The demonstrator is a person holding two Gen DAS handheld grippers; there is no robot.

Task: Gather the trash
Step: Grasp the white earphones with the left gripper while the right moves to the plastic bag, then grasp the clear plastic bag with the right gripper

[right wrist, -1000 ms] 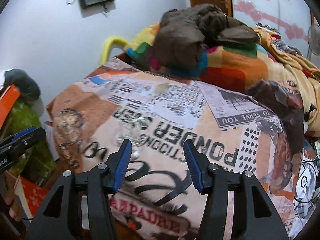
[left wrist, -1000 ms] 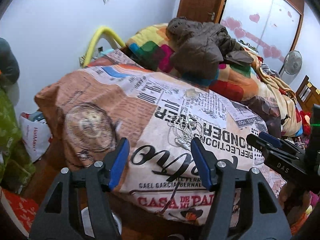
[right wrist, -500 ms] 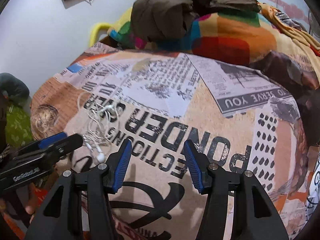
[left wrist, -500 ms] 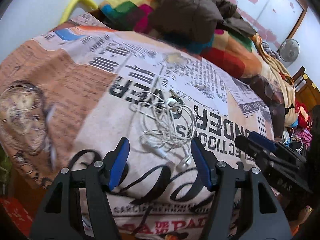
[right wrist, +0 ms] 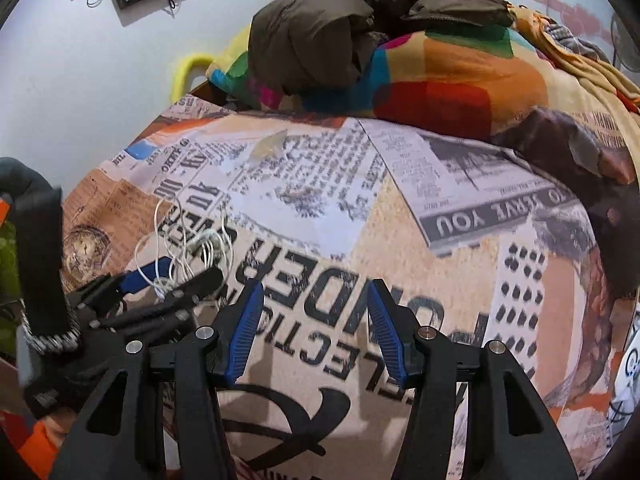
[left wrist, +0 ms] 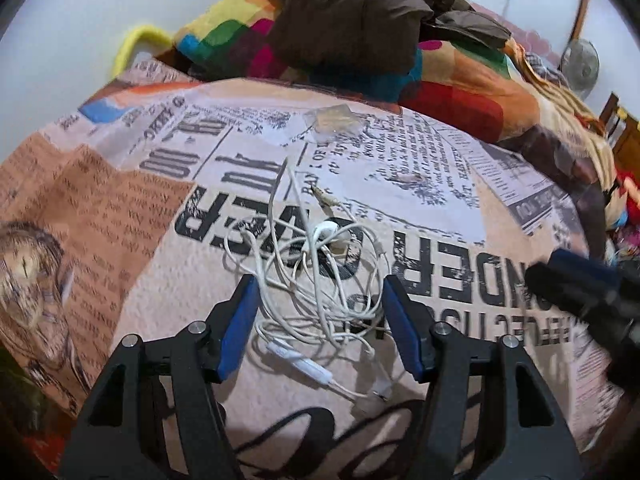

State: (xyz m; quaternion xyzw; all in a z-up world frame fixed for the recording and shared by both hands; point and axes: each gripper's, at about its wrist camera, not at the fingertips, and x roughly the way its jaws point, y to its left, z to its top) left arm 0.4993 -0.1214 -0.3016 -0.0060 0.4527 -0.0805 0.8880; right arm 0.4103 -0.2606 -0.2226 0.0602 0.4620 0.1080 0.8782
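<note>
Left gripper [left wrist: 320, 320] jaws apart, just been closing, straddling tangled white earphones [left wrist: 320, 280], pads not yet pressing. Centre on the thickest knot before squeezing. Right gripper [right wrist: 312, 328] apart, empty.

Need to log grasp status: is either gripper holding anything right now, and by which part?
Nothing is held. The left gripper straddles the tangled white earphones, jaws just closing, pads not yet pressing. The right gripper is empty.

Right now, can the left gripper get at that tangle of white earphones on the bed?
Probably yes. The left gripper has open jaws either side of the white earphones, which lie loose on the printed blanket. The jaws have just been closing.
</note>
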